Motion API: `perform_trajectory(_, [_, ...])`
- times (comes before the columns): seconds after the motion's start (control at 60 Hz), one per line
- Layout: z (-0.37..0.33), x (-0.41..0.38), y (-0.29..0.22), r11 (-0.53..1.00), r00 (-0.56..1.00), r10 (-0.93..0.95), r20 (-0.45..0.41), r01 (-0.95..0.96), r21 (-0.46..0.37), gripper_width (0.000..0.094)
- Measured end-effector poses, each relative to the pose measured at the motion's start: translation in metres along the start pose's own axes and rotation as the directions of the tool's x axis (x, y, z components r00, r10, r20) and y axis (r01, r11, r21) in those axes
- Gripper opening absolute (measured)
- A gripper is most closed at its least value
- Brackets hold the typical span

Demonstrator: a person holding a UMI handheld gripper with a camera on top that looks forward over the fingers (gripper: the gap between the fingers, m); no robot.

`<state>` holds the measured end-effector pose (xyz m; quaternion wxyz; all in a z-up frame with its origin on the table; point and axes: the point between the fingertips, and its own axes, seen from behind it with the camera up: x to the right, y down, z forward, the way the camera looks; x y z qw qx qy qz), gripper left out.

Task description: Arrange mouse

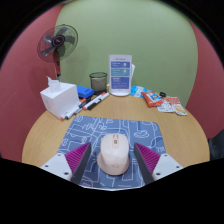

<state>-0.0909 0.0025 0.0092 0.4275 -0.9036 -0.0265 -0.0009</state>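
Note:
A cream-white computer mouse (113, 152) lies on a blue patterned mouse mat (130, 130) on a round wooden table (190, 125). My gripper (112, 160) is open. Its two fingers with magenta pads (77, 156) stand either side of the mouse, with a gap showing at each side. The mouse rests on the mat between the fingers, its near end hidden at the bottom of the view.
Beyond the mat stand a white tissue box (58, 99), several markers (90, 102), a black mesh pen cup (98, 81), a white-and-blue box (121, 75), and small packets (155, 98) at the right. A desk fan (57, 45) stands behind.

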Motion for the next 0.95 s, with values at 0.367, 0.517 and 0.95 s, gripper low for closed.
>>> perform_trajectory(0.367, [-0.181, -0.015, -0.044, 0.997, 0.995, 0.027, -0.095, -0.019, 0.081, 0.0842])
perform_trajectory(0.517, [-0.252, -0.026, -0.037, 0.994, 0.994, 0.032, -0.108, -0.021, 0.103, 0.0842])
perform_trajectory(0.95, [-0.364, -0.056, 0.023, 0.992, 0.993, 0.057, -0.100, -0.046, 0.116, 0.0843])
